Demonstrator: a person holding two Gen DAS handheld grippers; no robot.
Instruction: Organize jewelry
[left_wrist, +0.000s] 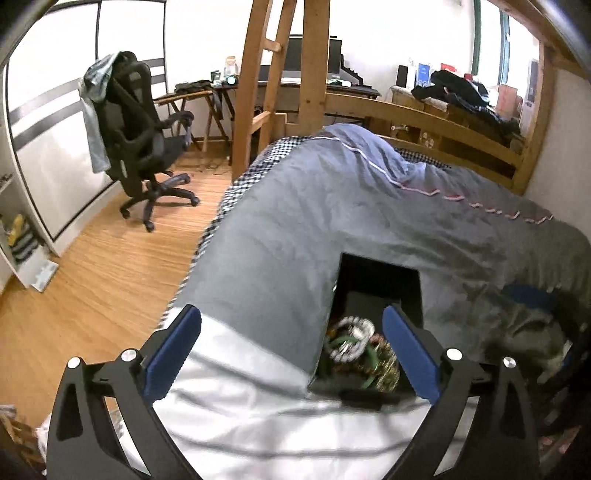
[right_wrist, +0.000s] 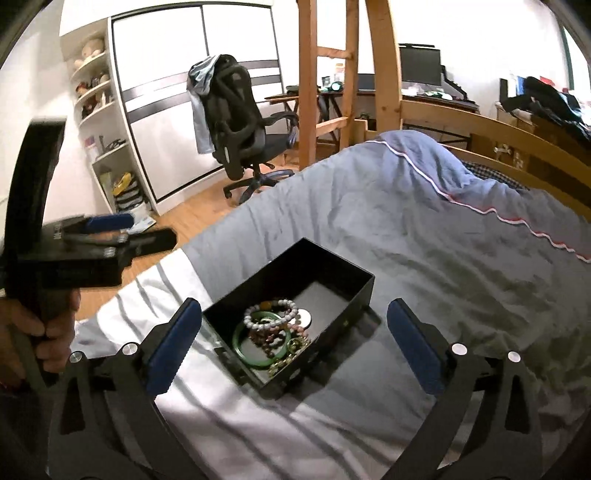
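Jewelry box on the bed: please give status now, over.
Left gripper and right gripper both open, fingers empty. Black box lidless on the bed; green bangle and bead bracelets inside. Nothing in the way.

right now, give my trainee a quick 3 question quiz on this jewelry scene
1. True or false: the open black rectangular box rests on the grey bed cover.
2. Which item in the box is a solid ring: A the green bangle, B the pale beaded bracelet?
3. The left gripper and right gripper both stand ____.

Key: 1 true; 2 A; 3 open
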